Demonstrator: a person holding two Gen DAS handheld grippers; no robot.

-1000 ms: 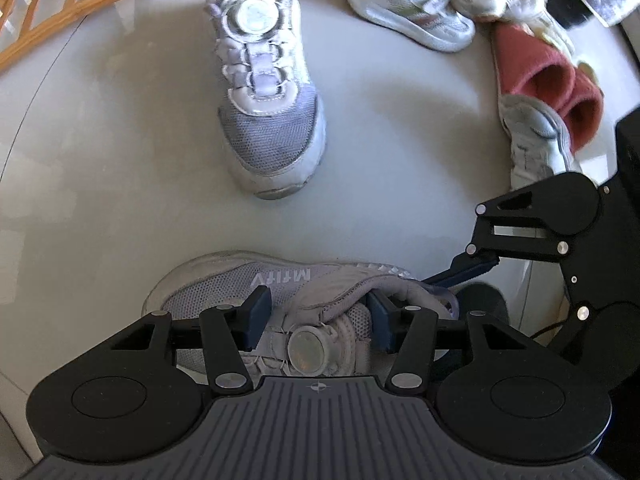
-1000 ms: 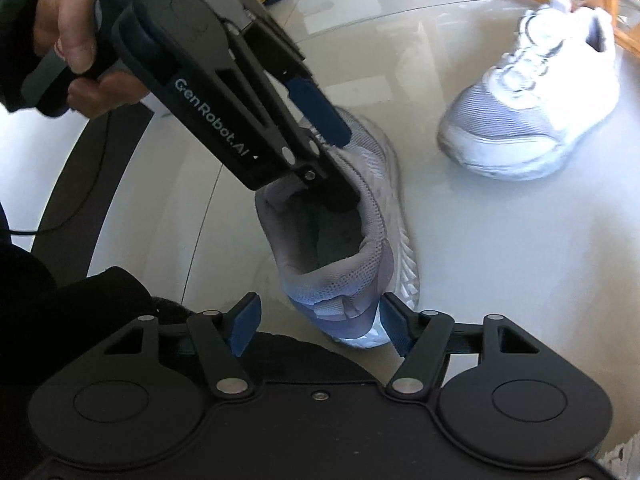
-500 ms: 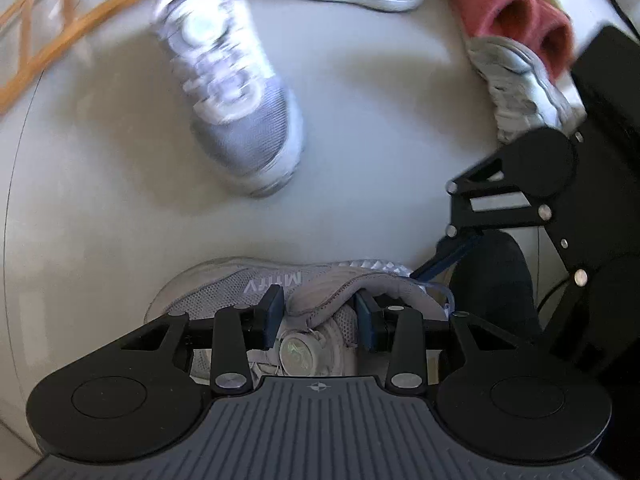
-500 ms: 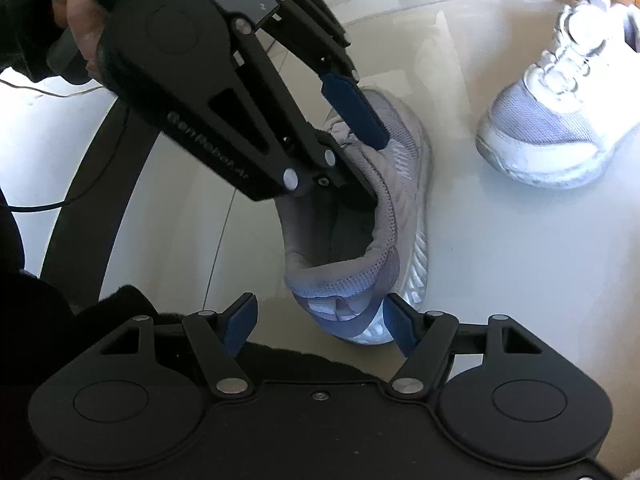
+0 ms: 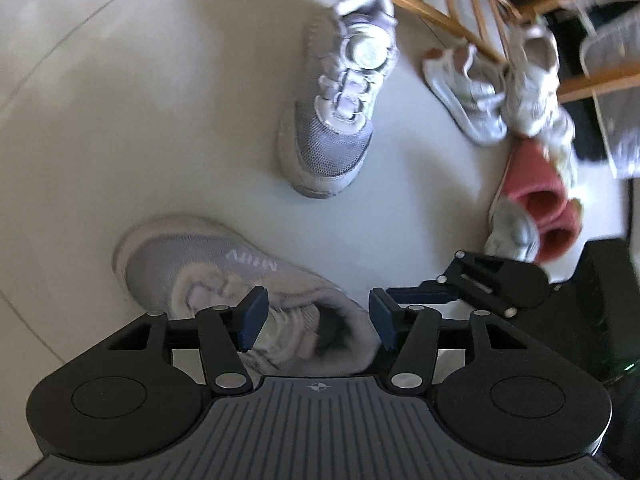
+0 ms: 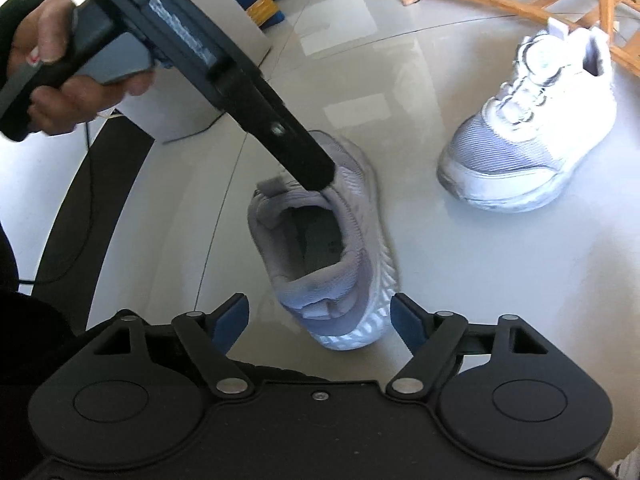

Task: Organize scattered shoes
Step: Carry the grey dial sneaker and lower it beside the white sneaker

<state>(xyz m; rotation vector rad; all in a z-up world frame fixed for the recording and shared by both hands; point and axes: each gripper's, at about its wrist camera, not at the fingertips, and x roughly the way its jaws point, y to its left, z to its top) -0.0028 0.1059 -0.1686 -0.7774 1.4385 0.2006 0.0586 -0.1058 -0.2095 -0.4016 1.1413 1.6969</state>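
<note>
Shoes of several kinds lay on the pale floor [image 5: 120,128]. The grey sneaker [image 5: 224,268] sat nearest me, its toe toward the floor's left side and its heel collar beneath my left tongs [image 5: 314,320]. Those tongs stood spread, their blue pads on either side of the tongue and collar without pressing them; in the right wrist view the left tongs [image 6: 316,176] met the shoe at its tongue, though whether anything was pinched there was hidden from that angle. I judged they were placed at the collar because it is the stiffest edge a narrow pad can take.

My right tongs [image 6: 320,318] were likewise spread, empty, straddling the heel of the grey sneaker [image 6: 320,248] from behind, probably to steady or turn it.

The matching sneaker [image 5: 340,112], with a round dial on its laces, stood apart, heel near the wooden rack [image 5: 460,8], toe pointing back toward me. The two were not side by side, so the pair was unaligned.

Toward the floor's right edge a white sneaker [image 5: 464,92], another pale shoe [image 5: 532,80] and red slippers [image 5: 540,200] lay heaped, touching, partly against the rack's rails.
</note>
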